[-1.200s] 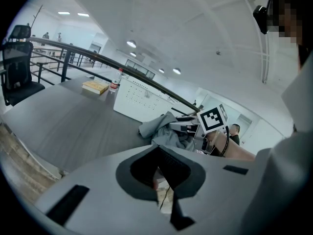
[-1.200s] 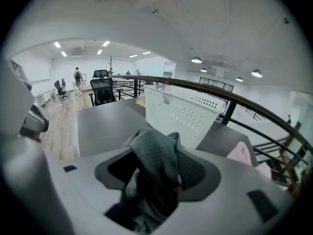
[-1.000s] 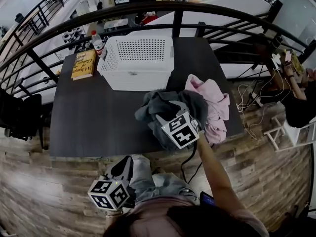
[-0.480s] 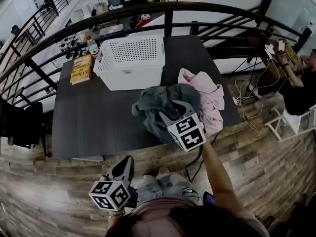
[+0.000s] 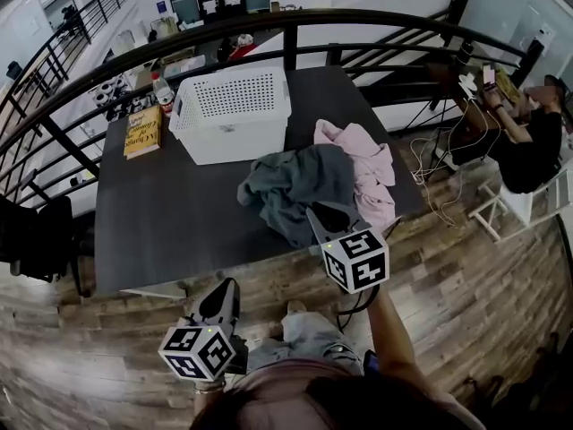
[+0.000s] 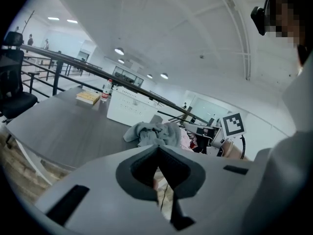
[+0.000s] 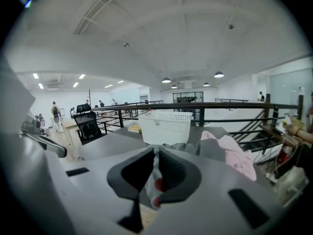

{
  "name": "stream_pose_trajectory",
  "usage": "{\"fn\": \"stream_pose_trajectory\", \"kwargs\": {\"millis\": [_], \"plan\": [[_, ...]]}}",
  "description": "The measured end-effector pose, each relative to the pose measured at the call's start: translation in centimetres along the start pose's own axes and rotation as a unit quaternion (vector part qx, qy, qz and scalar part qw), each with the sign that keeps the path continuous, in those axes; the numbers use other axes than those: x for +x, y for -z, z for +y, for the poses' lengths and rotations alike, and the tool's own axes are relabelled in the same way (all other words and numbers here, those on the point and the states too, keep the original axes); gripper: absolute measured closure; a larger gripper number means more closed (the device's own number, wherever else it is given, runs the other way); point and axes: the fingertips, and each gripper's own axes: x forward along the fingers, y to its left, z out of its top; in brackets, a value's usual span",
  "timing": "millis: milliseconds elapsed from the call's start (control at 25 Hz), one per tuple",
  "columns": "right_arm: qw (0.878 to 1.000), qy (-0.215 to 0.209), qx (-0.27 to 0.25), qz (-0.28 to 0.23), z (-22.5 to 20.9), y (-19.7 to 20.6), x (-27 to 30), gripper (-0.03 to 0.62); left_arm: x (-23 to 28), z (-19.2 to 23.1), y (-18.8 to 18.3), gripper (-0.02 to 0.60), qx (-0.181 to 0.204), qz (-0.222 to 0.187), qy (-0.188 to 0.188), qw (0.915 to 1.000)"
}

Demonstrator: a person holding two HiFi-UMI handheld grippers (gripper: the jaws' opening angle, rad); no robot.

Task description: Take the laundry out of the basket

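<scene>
The white perforated basket point(image 5: 231, 115) stands at the table's far side, no laundry showing inside. A grey garment point(image 5: 295, 186) lies crumpled in front of it, a pink garment point(image 5: 363, 164) to its right. My right gripper point(image 5: 324, 215) hovers over the table's near edge, just short of the grey garment; its jaws have just been closing and stand shut with nothing between them point(image 7: 156, 153). My left gripper point(image 5: 221, 298) is held low off the table, shut and empty point(image 6: 157, 148). Both gripper views show the basket point(image 7: 166, 127) point(image 6: 131, 112) and the clothes beyond the jaws.
A yellow book point(image 5: 143, 133) and a bottle point(image 5: 162, 88) sit left of the basket on the dark table point(image 5: 170, 213). A black railing point(image 5: 295, 25) runs behind it. A black chair point(image 5: 27, 240) stands at left, a seated person point(image 5: 528, 141) at right.
My right gripper has drawn back from the grey garment toward the table's near edge, rising and closing. The grey garment stays on the table. The left gripper rose slightly.
</scene>
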Motion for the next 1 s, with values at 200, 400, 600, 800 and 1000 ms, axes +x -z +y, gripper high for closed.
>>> {"fn": "stream_pose_trajectory", "kwargs": {"millis": [200, 400, 600, 800, 1000], "plan": [[0.999, 0.018, 0.048, -0.018, 2.3, 0.2, -4.3, 0.567, -3.4, -0.7, 0.1, 0.583, 0.013, -0.005, 0.016, 0.9998], [0.997, 0.061, 0.041, -0.03, 4.6, 0.7, -8.4, 0.577, -6.4, -1.1, 0.6, 0.583, 0.013, -0.009, 0.044, 0.9989], [0.994, 0.093, 0.048, -0.039, 6.9, 2.0, -12.3, 0.578, -8.6, -1.4, 2.0, 0.583, 0.025, -0.009, 0.056, 0.9981], [0.991, 0.111, 0.06, -0.053, 9.3, 2.7, -15.5, 0.579, -10.7, -2.1, 3.6, 0.583, 0.038, -0.005, 0.065, 0.9971], [0.988, 0.131, 0.064, -0.061, 10.8, 3.4, -18.0, 0.579, -12.5, -2.7, 4.7, 0.583, 0.041, -0.009, 0.082, 0.9957]]}}
